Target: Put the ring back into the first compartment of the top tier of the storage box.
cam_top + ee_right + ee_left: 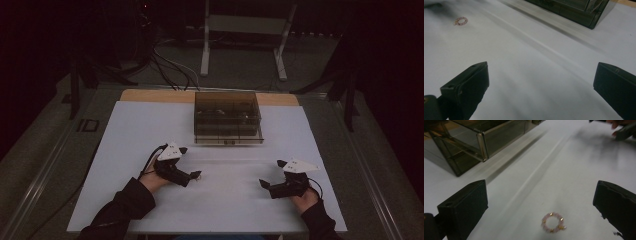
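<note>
A small bracelet (553, 222) of pink beads with gold spacers lies flat on the white table (125, 150). My left gripper (541, 195) is open, and the bracelet sits low between its two black jaws, touching neither. In the high view this gripper (191, 162) is left of centre, pointing right. My right gripper (272, 173) is open at the right, pointing left, with nothing between its jaws (541, 75). From the right gripper view the bracelet (460, 20) lies far off at the upper left.
A smoky transparent box (227, 117) with compartments stands at the back middle of the table; its corner (484, 142) is near my left gripper and its base (574, 10) shows ahead of the right one. Cables and a white stand (245, 30) lie beyond the table.
</note>
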{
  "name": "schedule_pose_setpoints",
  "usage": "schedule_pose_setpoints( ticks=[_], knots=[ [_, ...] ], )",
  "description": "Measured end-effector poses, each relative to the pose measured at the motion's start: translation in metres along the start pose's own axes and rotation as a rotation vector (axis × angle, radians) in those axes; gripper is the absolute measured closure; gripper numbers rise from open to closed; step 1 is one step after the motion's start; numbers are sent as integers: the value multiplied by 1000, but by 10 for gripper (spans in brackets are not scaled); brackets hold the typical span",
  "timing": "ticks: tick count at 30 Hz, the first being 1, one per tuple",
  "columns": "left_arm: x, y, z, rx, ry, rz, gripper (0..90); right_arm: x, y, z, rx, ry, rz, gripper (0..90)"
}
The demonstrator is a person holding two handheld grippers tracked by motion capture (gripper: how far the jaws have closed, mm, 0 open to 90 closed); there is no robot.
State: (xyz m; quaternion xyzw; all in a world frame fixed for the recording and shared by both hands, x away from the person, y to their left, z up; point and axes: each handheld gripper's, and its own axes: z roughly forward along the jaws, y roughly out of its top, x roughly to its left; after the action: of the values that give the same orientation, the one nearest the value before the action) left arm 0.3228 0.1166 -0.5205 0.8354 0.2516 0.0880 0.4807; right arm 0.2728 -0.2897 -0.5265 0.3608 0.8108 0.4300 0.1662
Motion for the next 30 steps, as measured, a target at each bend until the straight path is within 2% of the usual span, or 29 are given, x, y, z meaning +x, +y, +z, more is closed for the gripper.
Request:
schedule_pose_setpoints(
  ticks=[6,9,17,19,21,22,25,28,30],
  knots=[
    [2,2,5,3,13,-11,11,0,0,0,2,0,1,4],
    [2,3,6,27,12,-17,11,0,0,0,1,0,1,4],
    [0,2,15,119,20,5,12,0,0,0,3,0,1,4],
    [-1,1,16,132,28,9,88,0,0,0,2,0,2,4],
    [-1,1,16,141,36,15,105,0,0,0,2,0,2,4],
    [-1,0,16,142,36,13,153,0,0,0,3,0,2,4],
    [0,-1,17,162,18,18,189,0,0,-1,4,0,1,4],
    [1,-2,18,173,19,17,296,0,0,-1,4,0,3,4],
    [1,-3,18,185,16,23,310,0,0,-1,4,0,3,4]
  ],
)
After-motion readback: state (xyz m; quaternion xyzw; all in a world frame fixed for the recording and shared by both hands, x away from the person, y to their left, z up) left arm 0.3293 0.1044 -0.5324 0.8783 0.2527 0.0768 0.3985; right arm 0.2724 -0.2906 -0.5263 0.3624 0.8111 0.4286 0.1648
